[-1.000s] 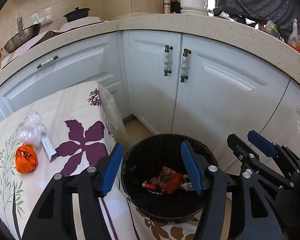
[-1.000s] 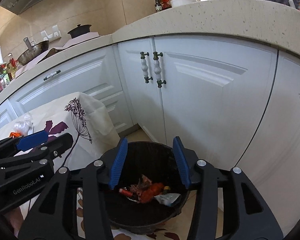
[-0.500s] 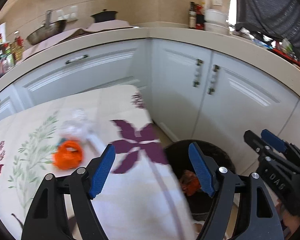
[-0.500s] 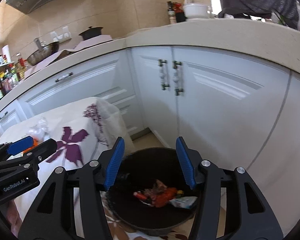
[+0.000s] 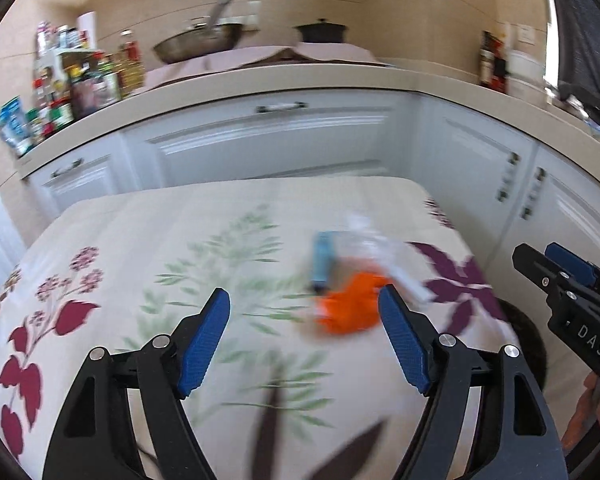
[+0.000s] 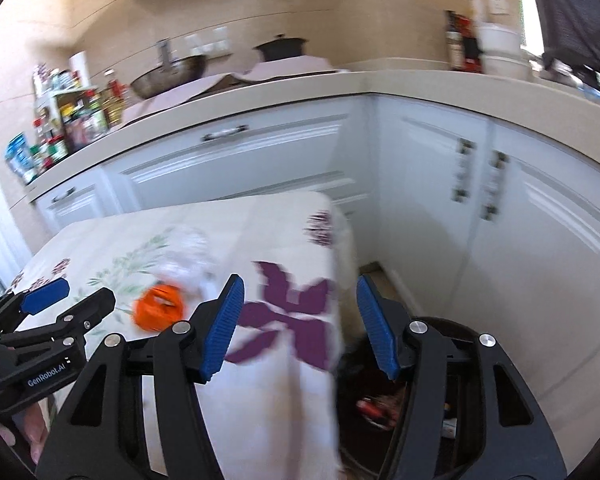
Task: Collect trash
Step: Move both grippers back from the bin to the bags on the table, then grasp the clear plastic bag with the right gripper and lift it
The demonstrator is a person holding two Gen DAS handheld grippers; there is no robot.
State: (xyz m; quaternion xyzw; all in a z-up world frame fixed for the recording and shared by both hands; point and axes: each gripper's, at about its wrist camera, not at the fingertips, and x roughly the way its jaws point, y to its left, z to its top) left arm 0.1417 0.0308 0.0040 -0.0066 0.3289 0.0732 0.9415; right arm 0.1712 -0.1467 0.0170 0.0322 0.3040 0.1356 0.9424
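Trash, crumpled orange wrapper (image 5: 350, 308) beside clear plastic bag (image 5: 374, 240) on floral-clothed desk (image 5: 140, 240), near black bin (image 6: 452, 360). Both jaws released, empty. Reach step; next needs closing on wrapper.

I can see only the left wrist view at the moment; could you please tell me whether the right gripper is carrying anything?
Observer: No. In the right wrist view the right gripper is open, with nothing between its jaws.
Operator: Thank you. Is there any rubbish in the round black bin? I can see only its edge.
Observer: Yes. The round black bin holds a red scrap and other small bits. It sits beside the hanging edge of the flowered tablecloth.
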